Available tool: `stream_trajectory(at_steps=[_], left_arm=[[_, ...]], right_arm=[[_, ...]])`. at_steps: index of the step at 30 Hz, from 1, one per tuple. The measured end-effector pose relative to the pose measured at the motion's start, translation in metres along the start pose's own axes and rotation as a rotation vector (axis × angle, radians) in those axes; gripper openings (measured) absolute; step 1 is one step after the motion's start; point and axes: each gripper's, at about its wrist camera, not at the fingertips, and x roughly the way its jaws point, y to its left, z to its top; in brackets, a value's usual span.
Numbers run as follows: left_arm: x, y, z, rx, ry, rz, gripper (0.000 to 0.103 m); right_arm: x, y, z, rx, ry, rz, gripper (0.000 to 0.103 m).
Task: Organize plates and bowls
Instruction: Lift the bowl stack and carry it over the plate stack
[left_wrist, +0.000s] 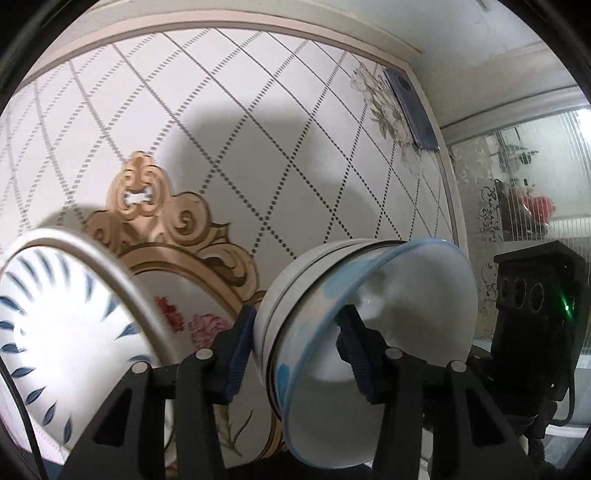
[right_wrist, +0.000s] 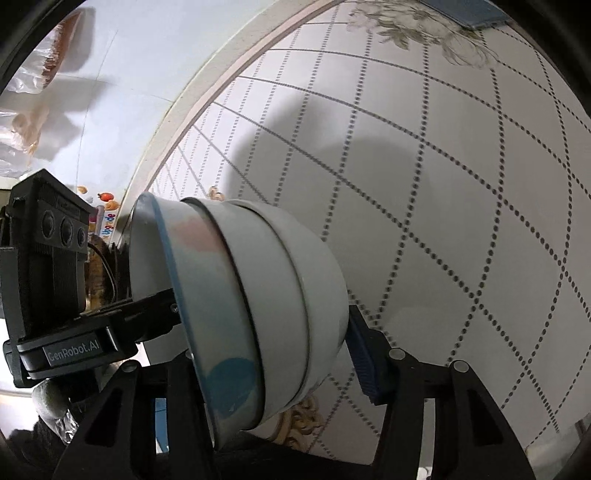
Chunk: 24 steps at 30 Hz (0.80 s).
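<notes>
White nested bowls (left_wrist: 354, 314) hang tipped on their side between both tools — the left gripper (left_wrist: 295, 343) is clamped across the stack's wall, one pad inside the blue-rimmed top bowl, one outside. The right gripper (right_wrist: 280, 339) pinches the same stack (right_wrist: 258, 302) from the opposite side. A plate with blue leaf marks (left_wrist: 62, 332) stands just beside them over the diamond-patterned table (left_wrist: 258, 129).

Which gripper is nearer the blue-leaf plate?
Left. The left gripper holds the bowl stack right beside the blue-leaf plate; the right gripper grips the stack's far side.
</notes>
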Motion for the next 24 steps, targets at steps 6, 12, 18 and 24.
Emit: stream_trajectory(at_steps=[6,12,18,24], left_arm=[[-0.035,0.02,-0.006,-0.057,-0.039,0.028,0.044],[-0.075,0.06,-0.016,-0.145,-0.1,0.064,0.044],[-0.102,0.113,-0.035,-0.273,-0.142,0.097,0.044],[-0.107,0.156,-0.058,-0.376,-0.157,0.109,0.044]], right_arm=[[0.004,0.035,0.005,-0.036,0.035,0.033,0.056],[0.024,0.085,0.012,-0.121,0.11,0.072,0.056],[0.053,0.131,0.004,-0.217,0.198,0.112,0.056],[0.106,0.169,-0.004,-0.286,0.301,0.138,0.056]])
